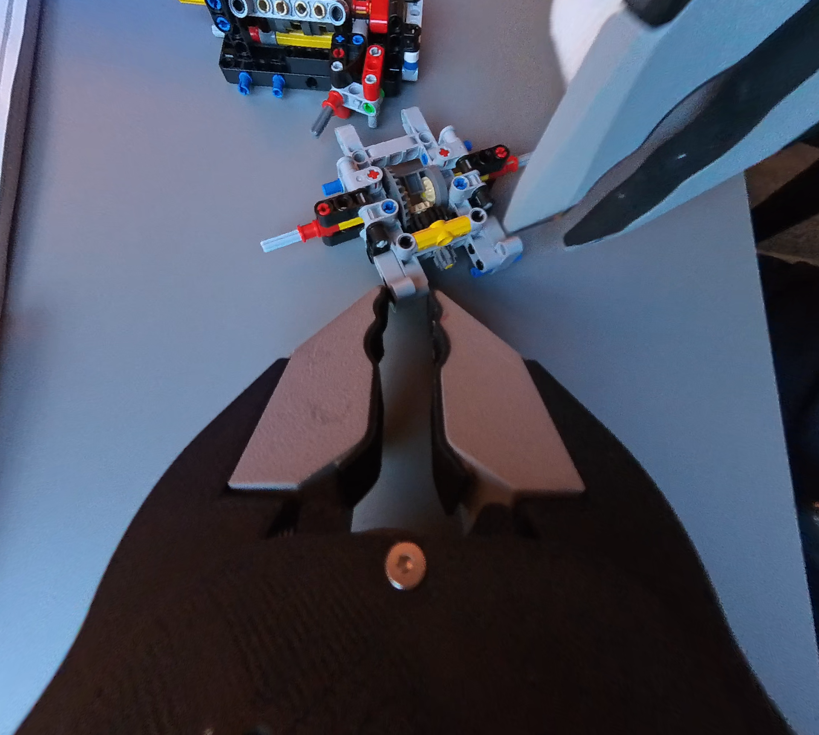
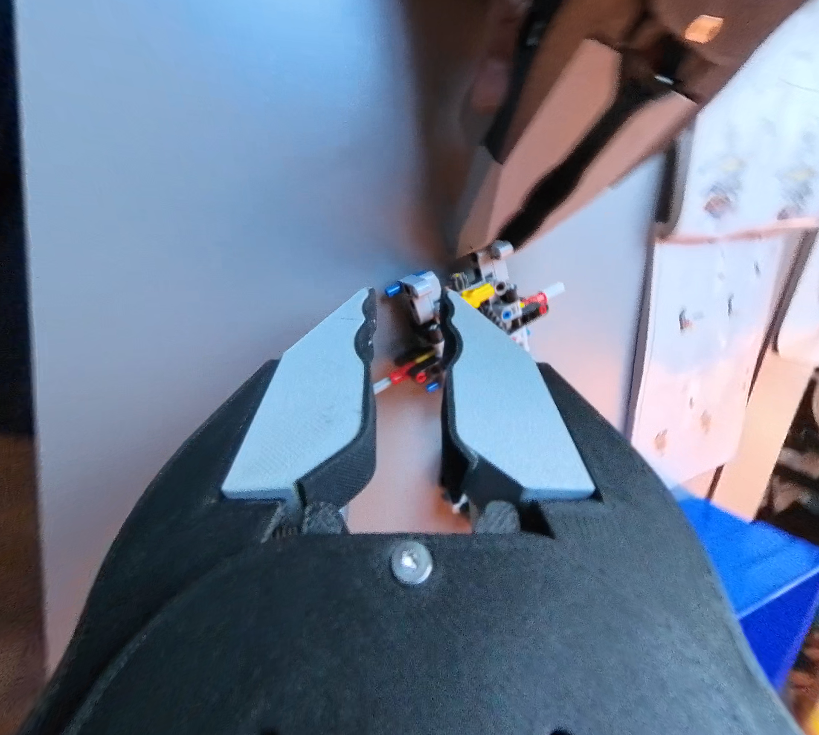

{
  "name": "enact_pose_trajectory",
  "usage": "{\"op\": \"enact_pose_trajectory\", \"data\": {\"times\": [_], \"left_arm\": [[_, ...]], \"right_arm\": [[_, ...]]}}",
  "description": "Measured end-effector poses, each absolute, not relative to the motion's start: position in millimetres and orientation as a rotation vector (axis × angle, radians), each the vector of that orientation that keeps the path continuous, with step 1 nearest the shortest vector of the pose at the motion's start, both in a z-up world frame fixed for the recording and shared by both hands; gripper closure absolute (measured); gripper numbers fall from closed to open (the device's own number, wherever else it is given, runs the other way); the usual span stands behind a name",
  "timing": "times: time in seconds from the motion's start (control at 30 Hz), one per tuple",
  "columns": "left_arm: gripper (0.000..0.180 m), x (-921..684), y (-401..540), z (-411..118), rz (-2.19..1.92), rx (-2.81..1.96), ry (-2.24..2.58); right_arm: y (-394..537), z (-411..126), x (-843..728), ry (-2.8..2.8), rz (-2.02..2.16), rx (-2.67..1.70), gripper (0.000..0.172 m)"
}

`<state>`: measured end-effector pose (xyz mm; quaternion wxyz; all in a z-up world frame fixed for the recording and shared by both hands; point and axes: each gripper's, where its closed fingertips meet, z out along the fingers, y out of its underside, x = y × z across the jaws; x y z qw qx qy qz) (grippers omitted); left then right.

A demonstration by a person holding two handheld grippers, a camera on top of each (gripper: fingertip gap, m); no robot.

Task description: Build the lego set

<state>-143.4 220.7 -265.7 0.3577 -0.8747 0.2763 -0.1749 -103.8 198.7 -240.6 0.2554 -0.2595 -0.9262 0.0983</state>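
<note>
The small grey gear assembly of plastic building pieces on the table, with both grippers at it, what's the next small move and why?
Probably close the right gripper a little. The small grey gear assembly lies on the grey table, its grey lug gripped at the left gripper tips. Its other end sits between the right fingers with a gap on one side, so that end isn't clamped yet.

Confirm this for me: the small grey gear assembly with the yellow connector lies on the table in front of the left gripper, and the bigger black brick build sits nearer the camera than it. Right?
Not quite. In the left wrist view the bigger black brick build sits farther from the camera than the small grey gear assembly, not nearer. The rest holds: that assembly lies on the table in front of the left gripper.
</note>
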Motion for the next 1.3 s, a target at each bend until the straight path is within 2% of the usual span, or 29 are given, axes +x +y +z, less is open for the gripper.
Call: {"op": "enact_pose_trajectory", "data": {"times": [0.43,0.57,0.67,0.97,1.3], "left_arm": [[0.164,-143.0,196.6,-263.9,-0.443,-2.305,0.457],[0.152,-148.0,183.3,-261.8,-0.459,-2.298,0.417],[0.149,-151.7,176.1,-258.2,-0.471,-2.276,0.405],[0.145,-148.7,172.2,-258.9,-0.561,-2.283,0.409],[0.145,-133.5,167.7,-260.5,-0.552,-2.285,0.478]], "right_arm": [[234.8,-211.3,-90.6,-1.982,0.707,-1.041,0.159],[251.3,-201.5,-92.0,-1.855,0.808,-1.077,0.159],[269.6,-200.1,-92.6,-1.752,0.865,-1.122,0.158],[282.6,-219.6,-98.2,-1.734,0.811,-1.156,0.156],[276.1,-215.0,-97.9,-1.718,0.842,-1.137,0.158]]}}
